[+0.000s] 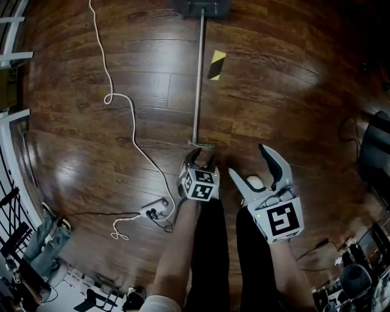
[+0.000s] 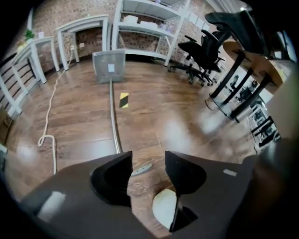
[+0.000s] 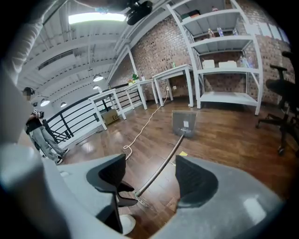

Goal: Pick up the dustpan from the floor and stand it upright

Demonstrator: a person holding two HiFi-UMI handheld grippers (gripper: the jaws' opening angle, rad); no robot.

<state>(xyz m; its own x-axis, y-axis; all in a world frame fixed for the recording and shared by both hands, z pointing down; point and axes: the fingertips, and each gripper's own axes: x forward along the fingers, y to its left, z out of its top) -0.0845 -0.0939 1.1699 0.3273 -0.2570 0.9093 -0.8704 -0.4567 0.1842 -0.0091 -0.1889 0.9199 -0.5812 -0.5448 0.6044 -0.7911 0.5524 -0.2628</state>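
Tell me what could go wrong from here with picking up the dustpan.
1. The left gripper hangs open by the near end of the thin metal handle. A grip there may slip or twist, since the pan sits at the far end.
2. Swinging the pan upright could snag the white cord lying on the floor left of the metal handle.

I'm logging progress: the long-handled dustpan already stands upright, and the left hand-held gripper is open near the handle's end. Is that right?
No. The dustpan lies flat on the wooden floor, not upright, as the head view shows. The left hand-held gripper is indeed open near the handle's end.
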